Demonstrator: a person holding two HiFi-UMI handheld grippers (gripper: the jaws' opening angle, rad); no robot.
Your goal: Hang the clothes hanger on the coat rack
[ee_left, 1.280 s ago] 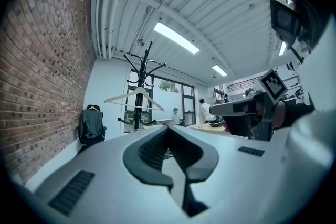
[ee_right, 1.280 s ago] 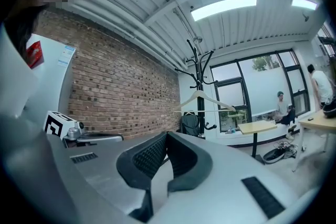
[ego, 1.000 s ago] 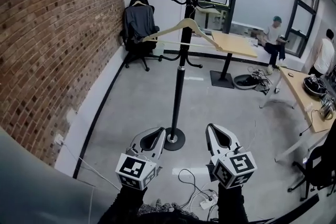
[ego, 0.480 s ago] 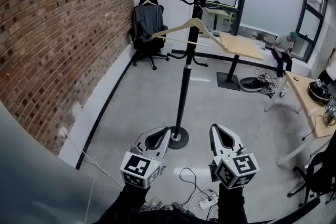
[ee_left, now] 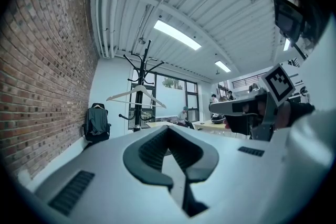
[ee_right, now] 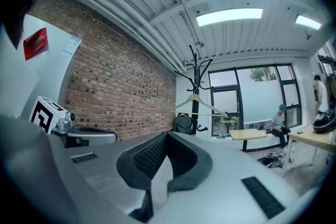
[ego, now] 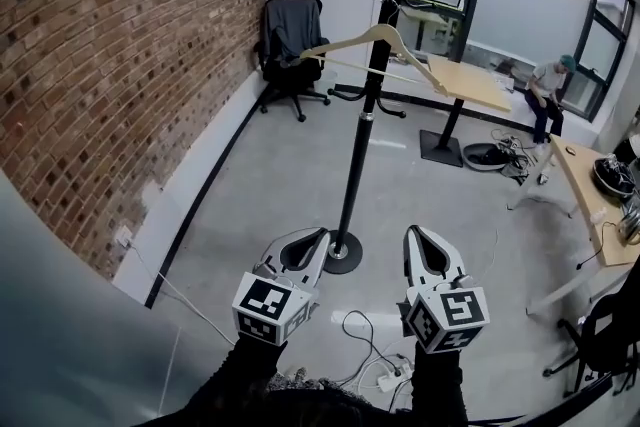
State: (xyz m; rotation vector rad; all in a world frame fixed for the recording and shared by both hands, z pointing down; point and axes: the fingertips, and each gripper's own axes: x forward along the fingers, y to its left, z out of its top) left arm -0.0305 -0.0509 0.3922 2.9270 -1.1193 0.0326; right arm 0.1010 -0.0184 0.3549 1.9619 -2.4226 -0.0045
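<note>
A black coat rack (ego: 358, 145) stands on the concrete floor ahead of me. A pale wooden clothes hanger (ego: 340, 43) hangs from one of its upper arms, free of both grippers. My left gripper (ego: 317, 235) and right gripper (ego: 415, 232) are held side by side low in the head view, short of the rack's round base (ego: 342, 255). Both point level and are shut with nothing between the jaws. In the left gripper view the left gripper (ee_left: 168, 128) faces the hanger (ee_left: 136, 93) far off. The right gripper (ee_right: 168, 134) likewise faces the hanger (ee_right: 199, 104).
A brick wall (ego: 120, 45) runs along the left. An office chair with a dark jacket (ego: 290, 30) stands in the far corner. Behind the rack is a wooden table (ego: 470, 80), with a seated person (ego: 550, 85) beyond. Cables and a power strip (ego: 385, 380) lie near my feet.
The head view has shifted, so the rack, hanger and chair sit further right in the picture. Both grippers have kept their place and stayed shut.
</note>
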